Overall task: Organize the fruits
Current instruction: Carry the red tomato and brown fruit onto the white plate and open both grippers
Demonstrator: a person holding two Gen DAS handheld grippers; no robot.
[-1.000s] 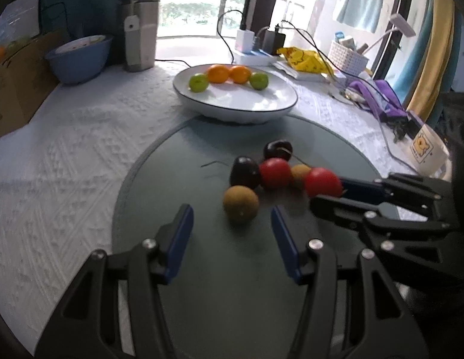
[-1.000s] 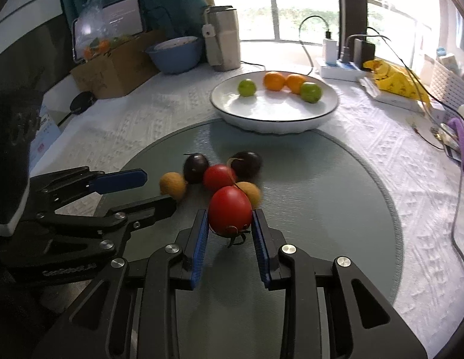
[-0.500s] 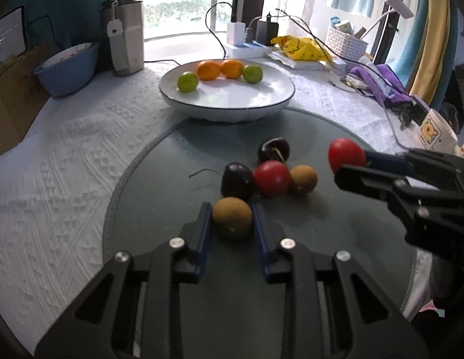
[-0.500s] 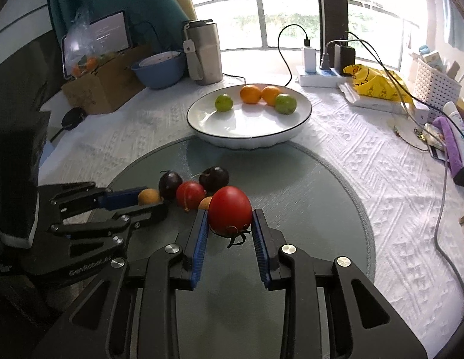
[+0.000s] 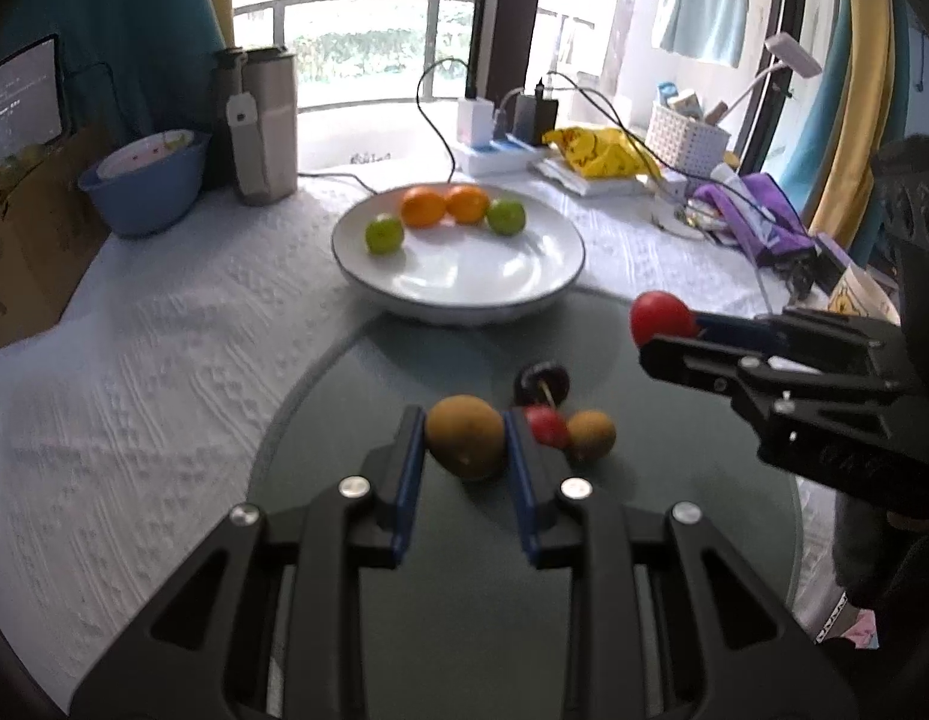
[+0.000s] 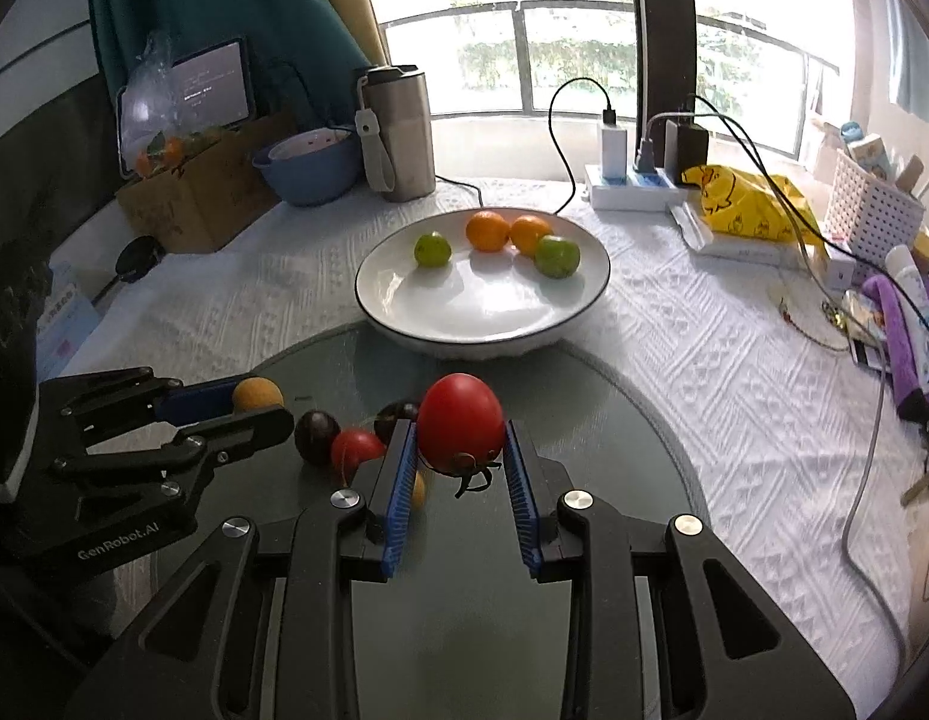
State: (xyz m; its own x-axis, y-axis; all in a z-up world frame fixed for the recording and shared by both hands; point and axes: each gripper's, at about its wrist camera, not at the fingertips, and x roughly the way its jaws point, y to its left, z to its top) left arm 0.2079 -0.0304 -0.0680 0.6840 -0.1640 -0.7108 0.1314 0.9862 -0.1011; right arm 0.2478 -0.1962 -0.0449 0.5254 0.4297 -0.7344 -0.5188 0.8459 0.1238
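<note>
Left wrist view is showing the left gripper (image 5: pixel 465 441) pinching a brown round fruit (image 5: pixel 464 435) between its blue pads, the fruit sitting squarely at the fingertips, seemingly lifted just above the dark round mat (image 5: pixel 644 516); whether it is clear of the mat is hard to tell. Just beyond it, a small red fruit (image 5: pixel 545 425), a second brown fruit (image 5: pixel 591 433) and a dark stemmed fruit (image 5: pixel 543 383) are lying bunched together on the mat, apparently waiting their turn. To the right, the right gripper (image 5: pixel 665 330) is carrying a red tomato (image 5: pixel 661 316) in the air, nearer the plate.

Right wrist view is showing that tomato (image 6: pixel 460 423) clamped between the right gripper's (image 6: pixel 460 450) ribbed blue pads, stem end hanging down toward the camera, held centred so it probably will not roll out. Farther on, the white plate (image 6: pixel 404 318) is sitting on the desk's (image 6: pixel 704 360) white cloth, touching the mat's far edge, with two green fruits (image 6: pixel 432 249) and two oranges (image 6: pixel 488 230) lined along its back. Its near half is bare, which looks like the intended landing spot for both held fruits.
</note>
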